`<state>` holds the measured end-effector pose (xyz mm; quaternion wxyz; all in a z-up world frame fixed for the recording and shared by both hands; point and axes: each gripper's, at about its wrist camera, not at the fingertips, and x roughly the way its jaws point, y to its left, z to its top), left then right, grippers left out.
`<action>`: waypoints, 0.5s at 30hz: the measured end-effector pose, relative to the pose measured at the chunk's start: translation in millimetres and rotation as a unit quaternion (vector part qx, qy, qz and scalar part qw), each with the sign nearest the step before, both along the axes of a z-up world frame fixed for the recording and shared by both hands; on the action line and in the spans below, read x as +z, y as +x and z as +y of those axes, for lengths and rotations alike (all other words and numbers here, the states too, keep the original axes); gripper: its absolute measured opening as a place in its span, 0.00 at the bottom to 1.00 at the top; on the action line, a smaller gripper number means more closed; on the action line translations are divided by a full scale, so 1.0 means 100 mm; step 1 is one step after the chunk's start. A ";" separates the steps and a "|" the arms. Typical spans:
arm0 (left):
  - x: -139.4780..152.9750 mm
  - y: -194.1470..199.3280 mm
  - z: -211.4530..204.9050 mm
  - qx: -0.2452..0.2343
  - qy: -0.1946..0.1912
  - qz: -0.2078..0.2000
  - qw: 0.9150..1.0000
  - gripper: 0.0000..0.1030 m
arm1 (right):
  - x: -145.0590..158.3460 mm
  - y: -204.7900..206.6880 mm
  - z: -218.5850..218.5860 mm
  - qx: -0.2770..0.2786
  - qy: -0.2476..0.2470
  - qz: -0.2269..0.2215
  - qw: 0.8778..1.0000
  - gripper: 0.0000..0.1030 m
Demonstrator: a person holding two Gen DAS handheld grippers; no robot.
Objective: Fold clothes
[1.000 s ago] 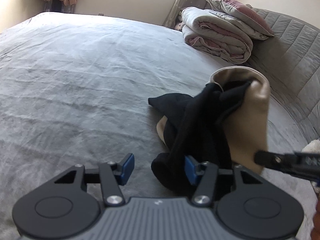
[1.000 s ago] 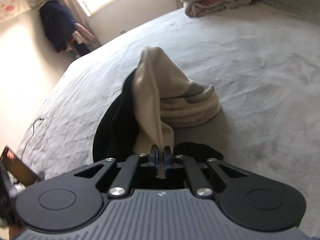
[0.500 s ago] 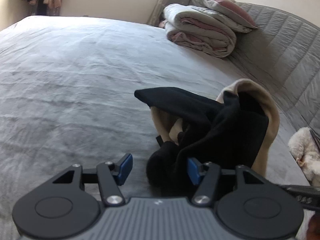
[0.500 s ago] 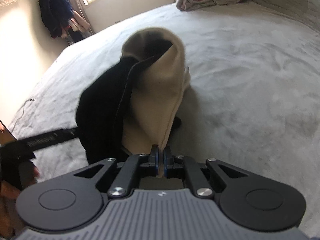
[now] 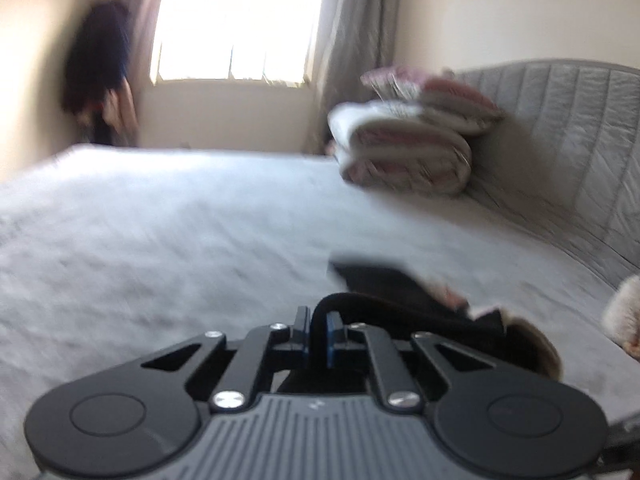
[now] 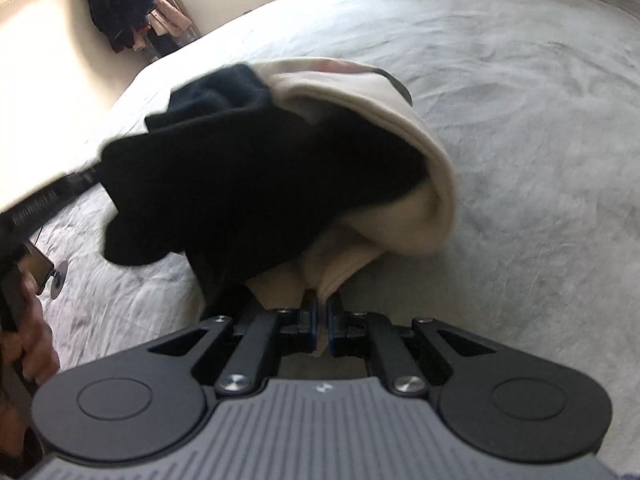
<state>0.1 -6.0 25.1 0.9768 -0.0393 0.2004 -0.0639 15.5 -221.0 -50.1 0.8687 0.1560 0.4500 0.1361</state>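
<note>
Clothes (image 6: 280,176), a black garment bundled with a beige one, are bunched above the grey bed (image 6: 520,100), gripped at both ends. Folded bedding (image 5: 404,148) lies by the quilted headboard (image 5: 568,128). The left claw (image 5: 319,334) pinches a black fold; that view is blurred, so the fabric beyond seems slack at best. The right claw (image 6: 320,326) is pressed together on the beige edge.

Garment (image 6: 256,168) matt knit, seemingly; bedcover (image 6: 540,128) soft cloth.
</note>
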 end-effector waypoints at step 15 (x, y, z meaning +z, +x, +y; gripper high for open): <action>0.14 0.01 0.30 0.061 -0.015 -0.016 0.998 0.07 | 0.22 0.02 -0.40 -0.079 0.044 -0.055 0.994 0.52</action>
